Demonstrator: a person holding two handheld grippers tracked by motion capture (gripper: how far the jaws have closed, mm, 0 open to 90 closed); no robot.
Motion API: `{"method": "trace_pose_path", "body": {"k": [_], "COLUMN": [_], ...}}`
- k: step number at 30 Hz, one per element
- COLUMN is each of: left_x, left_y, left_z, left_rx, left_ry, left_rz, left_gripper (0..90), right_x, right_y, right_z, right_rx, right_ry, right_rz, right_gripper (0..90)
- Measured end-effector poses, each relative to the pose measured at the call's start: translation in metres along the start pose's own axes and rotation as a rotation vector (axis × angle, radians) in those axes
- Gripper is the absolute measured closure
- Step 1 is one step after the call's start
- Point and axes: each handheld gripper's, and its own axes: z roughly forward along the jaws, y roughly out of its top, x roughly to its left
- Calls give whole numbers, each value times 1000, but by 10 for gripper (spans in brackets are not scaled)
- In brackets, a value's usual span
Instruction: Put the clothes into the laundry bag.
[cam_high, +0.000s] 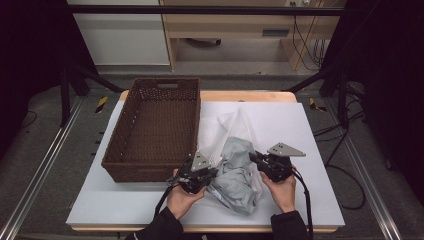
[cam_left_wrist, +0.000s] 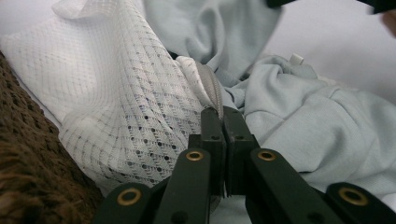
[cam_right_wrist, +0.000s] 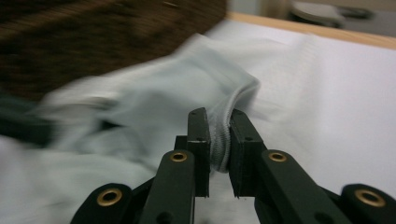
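Note:
A crumpled pale grey garment (cam_high: 239, 177) lies on the white table cover, partly over a white mesh cloth (cam_high: 220, 129). At the garment's left edge, my left gripper (cam_high: 214, 173) has its jaws pressed together. In the left gripper view its tips (cam_left_wrist: 223, 112) pinch the garment's ribbed hem (cam_left_wrist: 211, 86), with the mesh cloth (cam_left_wrist: 116, 102) to their left. My right gripper (cam_high: 253, 157) is at the garment's upper right. In the right gripper view it (cam_right_wrist: 218, 117) is shut on a ribbed edge of the grey garment (cam_right_wrist: 154, 102), which is blurred.
A dark brown wicker basket (cam_high: 145, 169) stands empty at the left of the table, close to my left gripper. The white cover (cam_high: 300, 130) lies bare to the right of the clothes. A wooden table edge (cam_high: 250, 95) runs along the far side.

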Motion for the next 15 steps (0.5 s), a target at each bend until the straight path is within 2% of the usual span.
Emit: {"method": "trace_pose_path", "body": {"k": [3,4,6,9,11,12,15], "left_x": [1,1,1,1,0,-2,-9], "left_y": [1,1,3,6,9,10,11], "left_z": [-1,-2,-4,-10,-14,-16,-17], "left_rx": [-3,-4,-14,-41,-58,-63,-68], "left_ry": [1,0,1,-1,-14,-18,-22], "left_rz": [-7,-7,-7,-7,-9,-2,23], "left_gripper": [881,881,882,882,883,883,884], "right_x": [25,37,57,74,78,78,75], "right_y": [0,-3,-8,-14,-19,-21,-20], "right_z": [-6,-3,8,26,36,41,49], "right_rx": [-4,19,71,130,155,168,162], "right_ry": [132,178,223,242,245,225,166], "right_rz": [-41,-62,-100,-137,-125,-124,-104], "right_gripper": [817,819,822,825,828,829,829]}}
